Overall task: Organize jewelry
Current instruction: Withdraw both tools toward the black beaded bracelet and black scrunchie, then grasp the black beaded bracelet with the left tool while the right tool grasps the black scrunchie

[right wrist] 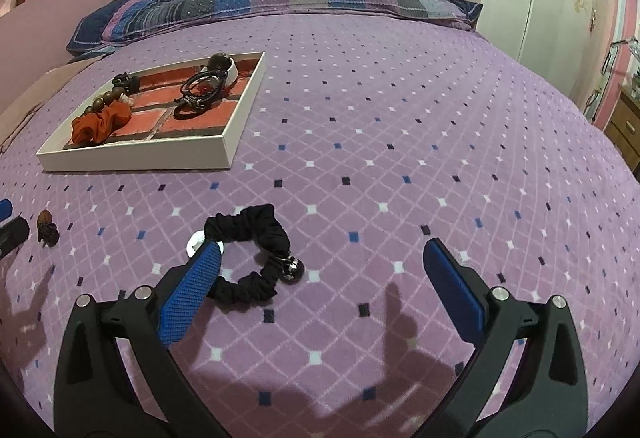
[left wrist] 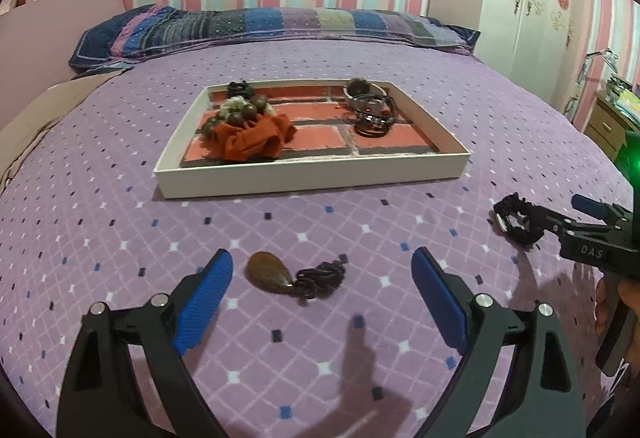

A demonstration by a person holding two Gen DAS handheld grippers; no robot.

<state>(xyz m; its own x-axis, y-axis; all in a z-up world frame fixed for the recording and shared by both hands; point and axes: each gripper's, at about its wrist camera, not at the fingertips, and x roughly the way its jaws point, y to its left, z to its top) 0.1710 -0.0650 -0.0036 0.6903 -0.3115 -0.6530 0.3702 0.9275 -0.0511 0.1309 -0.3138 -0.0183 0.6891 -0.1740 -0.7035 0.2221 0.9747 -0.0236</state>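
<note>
Left gripper [left wrist: 322,294]: jaws spread wide and holding nothing; it hovers low over the bed [left wrist: 120,230], the blue pads flanking the pendant without touching it.
Pendant [left wrist: 269,273]: a brown teardrop stone with a bunched dark cord [left wrist: 322,276] trailing to its right; it lies on the bed between the left gripper's pads, a little nearer the left pad; its long axis runs left to right, across the gap, so the pads would close on its two ends.
Right gripper [right wrist: 322,258]: also wide and holding nothing; its left pad [right wrist: 192,290] lies over the near-left part of the black scrunchie, though contact cannot be judged.
Black scrunchie [right wrist: 256,234]: a fabric loop on the bed with a small dark metal charm [right wrist: 294,266] on its right and a white disc [right wrist: 196,242] on its left; it sits left of centre in the gap, so the right gripper likely needs a small shift left.
Tray [left wrist: 312,173]: white-rimmed, brick-patterned floor, far beyond both grippers; it holds an orange scrunchie [left wrist: 252,135], wooden beads [left wrist: 248,109] and dark bracelets [left wrist: 372,113].
Nearer hand: each gripper is already at its own piece.
Writing: "DAS" on the right gripper's body in the left wrist view; no other readable text.
</note>
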